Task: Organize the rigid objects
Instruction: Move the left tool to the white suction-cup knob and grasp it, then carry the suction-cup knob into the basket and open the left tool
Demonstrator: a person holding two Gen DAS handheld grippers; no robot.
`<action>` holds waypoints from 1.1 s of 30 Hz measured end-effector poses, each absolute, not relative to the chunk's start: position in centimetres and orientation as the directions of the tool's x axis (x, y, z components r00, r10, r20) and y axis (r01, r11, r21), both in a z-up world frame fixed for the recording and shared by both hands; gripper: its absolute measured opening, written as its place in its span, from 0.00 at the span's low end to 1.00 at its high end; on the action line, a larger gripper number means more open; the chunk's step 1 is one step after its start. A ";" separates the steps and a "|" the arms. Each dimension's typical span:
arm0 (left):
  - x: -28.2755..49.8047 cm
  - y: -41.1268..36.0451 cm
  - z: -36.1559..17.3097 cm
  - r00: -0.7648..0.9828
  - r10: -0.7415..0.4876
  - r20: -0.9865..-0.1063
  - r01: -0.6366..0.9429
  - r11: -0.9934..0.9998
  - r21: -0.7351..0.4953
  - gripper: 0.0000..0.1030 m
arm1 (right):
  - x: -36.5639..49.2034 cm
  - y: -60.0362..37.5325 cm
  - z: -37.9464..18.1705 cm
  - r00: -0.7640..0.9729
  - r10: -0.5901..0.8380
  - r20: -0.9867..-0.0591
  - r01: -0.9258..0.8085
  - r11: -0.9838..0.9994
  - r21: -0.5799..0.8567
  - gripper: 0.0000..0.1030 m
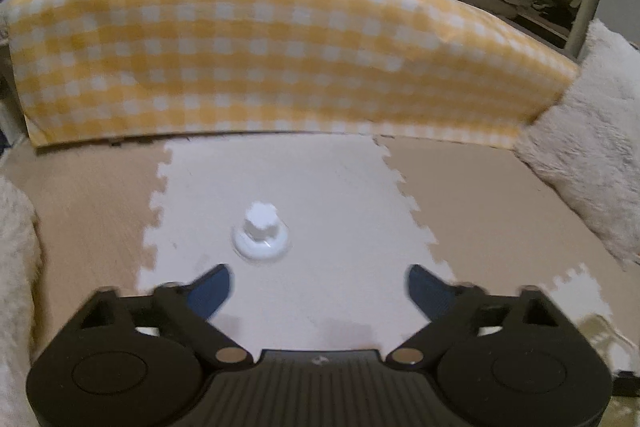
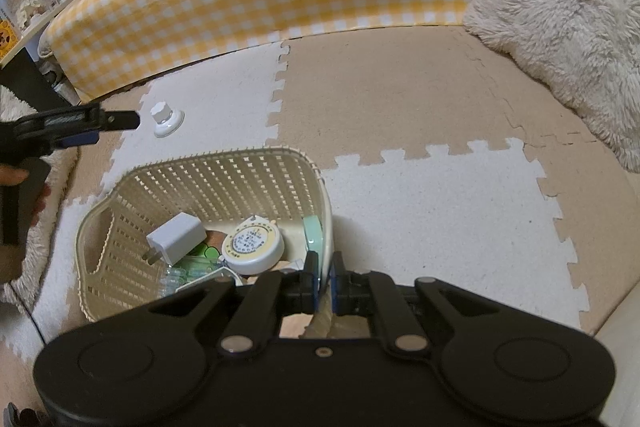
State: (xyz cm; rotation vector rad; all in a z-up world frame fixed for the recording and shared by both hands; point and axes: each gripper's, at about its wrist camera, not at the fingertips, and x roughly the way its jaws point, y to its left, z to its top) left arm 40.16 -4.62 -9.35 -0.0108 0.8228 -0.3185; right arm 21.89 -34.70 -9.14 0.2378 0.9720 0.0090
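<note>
Floor: interlocking foam puzzle mats, white tiles (image 2: 432, 211) alternating with beige tiles (image 2: 380, 87), toothed seams visible. On one white tile stands a small white plastic knob on a round disc base (image 1: 261, 233), upright, alone. On a nearer white tile sits a cream plastic lattice basket (image 2: 208, 183), well apart from the knob. A fluffy off-white rug (image 2: 568, 19) overlaps the mats at the right edge. A yellow-and-white checked padded panel (image 1: 280, 47) stands along the far edge of the mats.

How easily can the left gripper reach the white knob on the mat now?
Probably easily: the left gripper is open, the white knob stands just ahead, and nothing lies between them.
</note>
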 end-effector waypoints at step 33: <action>47.6 -5.8 -14.7 0.682 -0.172 -0.711 0.302 0.952 0.059 0.30 | 22.1 -34.6 -9.6 0.572 0.109 -0.813 0.104 0.973 0.204 0.06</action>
